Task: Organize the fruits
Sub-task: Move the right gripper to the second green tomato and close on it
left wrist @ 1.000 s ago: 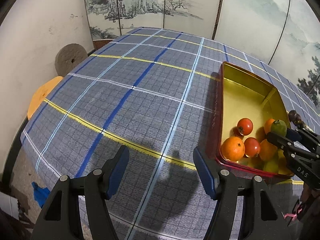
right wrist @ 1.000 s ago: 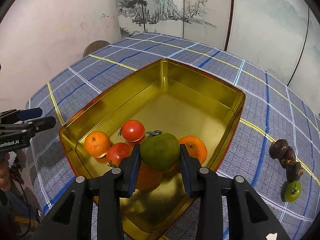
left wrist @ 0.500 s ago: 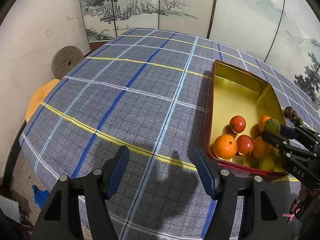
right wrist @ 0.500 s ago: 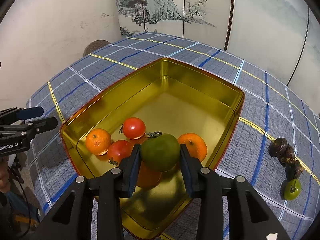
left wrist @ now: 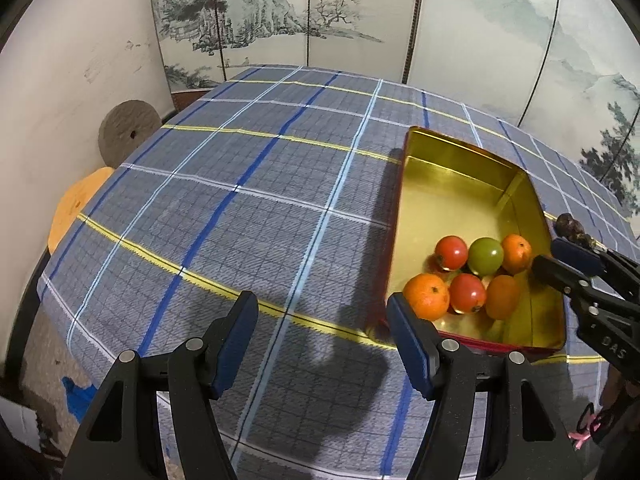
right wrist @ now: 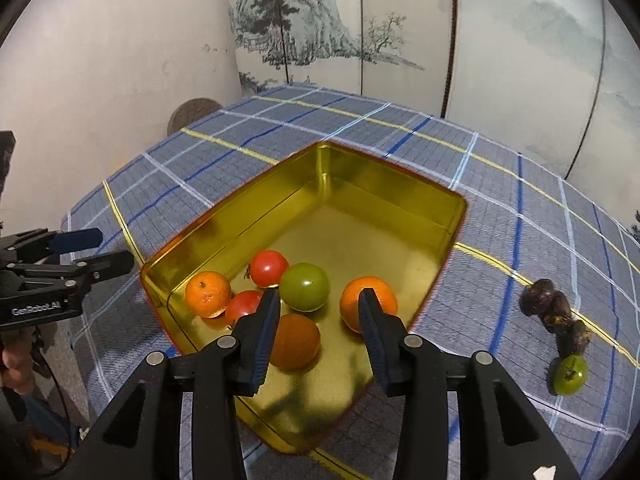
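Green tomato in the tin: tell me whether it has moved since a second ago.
Yes. The green tomato now rests on the tin floor beside the red tomato, released from the right gripper.

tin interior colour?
Shiny gold inside the tin, with a red outer rim; right wrist view shows it best.

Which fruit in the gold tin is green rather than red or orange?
The green tomato, lying mid-cluster between a red tomato and an orange; it alone is green.

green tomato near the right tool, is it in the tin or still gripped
In the tin. The green tomato rests on the gold tin floor among the other fruit; the right tool has just been opening, pads clear of it.
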Motion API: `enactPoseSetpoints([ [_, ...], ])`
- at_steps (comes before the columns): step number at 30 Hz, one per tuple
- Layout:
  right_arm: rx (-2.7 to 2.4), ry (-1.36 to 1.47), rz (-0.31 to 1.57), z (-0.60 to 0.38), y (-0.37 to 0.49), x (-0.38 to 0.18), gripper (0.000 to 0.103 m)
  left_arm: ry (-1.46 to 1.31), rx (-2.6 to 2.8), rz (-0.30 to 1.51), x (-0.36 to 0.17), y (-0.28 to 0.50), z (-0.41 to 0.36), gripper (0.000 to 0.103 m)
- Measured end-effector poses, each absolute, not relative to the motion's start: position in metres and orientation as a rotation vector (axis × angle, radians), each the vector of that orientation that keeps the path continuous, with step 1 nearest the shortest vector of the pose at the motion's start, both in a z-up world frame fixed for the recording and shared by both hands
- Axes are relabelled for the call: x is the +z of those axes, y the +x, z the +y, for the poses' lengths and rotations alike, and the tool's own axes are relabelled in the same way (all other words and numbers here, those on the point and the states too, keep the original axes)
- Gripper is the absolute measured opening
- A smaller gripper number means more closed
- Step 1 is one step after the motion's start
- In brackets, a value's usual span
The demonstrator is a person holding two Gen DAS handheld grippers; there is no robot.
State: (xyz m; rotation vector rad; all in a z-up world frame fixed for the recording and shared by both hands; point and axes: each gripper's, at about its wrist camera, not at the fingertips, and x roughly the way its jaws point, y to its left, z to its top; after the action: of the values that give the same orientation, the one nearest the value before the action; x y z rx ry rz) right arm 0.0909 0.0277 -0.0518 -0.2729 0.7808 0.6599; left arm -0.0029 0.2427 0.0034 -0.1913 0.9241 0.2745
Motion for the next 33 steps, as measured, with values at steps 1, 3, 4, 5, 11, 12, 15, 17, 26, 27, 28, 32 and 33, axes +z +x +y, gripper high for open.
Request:
enactPoseSetpoints([
  [1,0.655,-0.261,0.774,0.022,0.089,-0.049,0.038,-0.19,0.268,0.921,0.004,-0.002,0.24,0.067],
  [3,0.643,-0.245,0.763,0.011,0.087,-0.044,0.038,-0.186,0.256,0.918,0.006,-0.001,0.235,0.067],
  [4,0.63,-0.236,0.757,0.003,0.085,-0.041,0.038,-0.184,0.25,0.917,0.006,0.0,0.233,0.067],
  [5,0.619,-0.228,0.754,-0.004,0.085,-0.039,0.038,-0.182,0.242,0.916,0.007,0.001,0.23,0.067],
  [11,0.484,-0.194,0.745,-0.065,0.09,-0.036,0.04,-0.165,0.202,0.911,0.011,0.009,0.212,0.068],
  [12,0.46,-0.184,0.749,-0.076,0.092,-0.037,0.04,-0.162,0.195,0.912,0.012,0.01,0.209,0.068],
  [15,0.384,-0.156,0.762,-0.109,0.102,-0.042,0.04,-0.156,0.176,0.916,0.012,0.016,0.198,0.067],
  [17,0.336,-0.136,0.769,-0.128,0.108,-0.046,0.04,-0.146,0.167,0.92,0.012,0.02,0.191,0.068],
  [26,0.271,-0.09,0.813,-0.163,0.135,-0.074,0.041,-0.096,0.102,0.931,0.017,0.043,0.153,0.068],
  [27,0.272,-0.09,0.819,-0.163,0.138,-0.077,0.041,-0.092,0.094,0.931,0.018,0.046,0.148,0.068],
  [28,0.27,-0.093,0.821,-0.162,0.142,-0.081,0.04,-0.089,0.086,0.93,0.019,0.049,0.143,0.068],
  [32,0.262,-0.107,0.823,-0.161,0.151,-0.089,0.043,-0.077,0.058,0.928,0.022,0.061,0.126,0.067],
  [33,0.264,-0.106,0.825,-0.161,0.153,-0.09,0.043,-0.073,0.051,0.929,0.023,0.065,0.12,0.067],
])
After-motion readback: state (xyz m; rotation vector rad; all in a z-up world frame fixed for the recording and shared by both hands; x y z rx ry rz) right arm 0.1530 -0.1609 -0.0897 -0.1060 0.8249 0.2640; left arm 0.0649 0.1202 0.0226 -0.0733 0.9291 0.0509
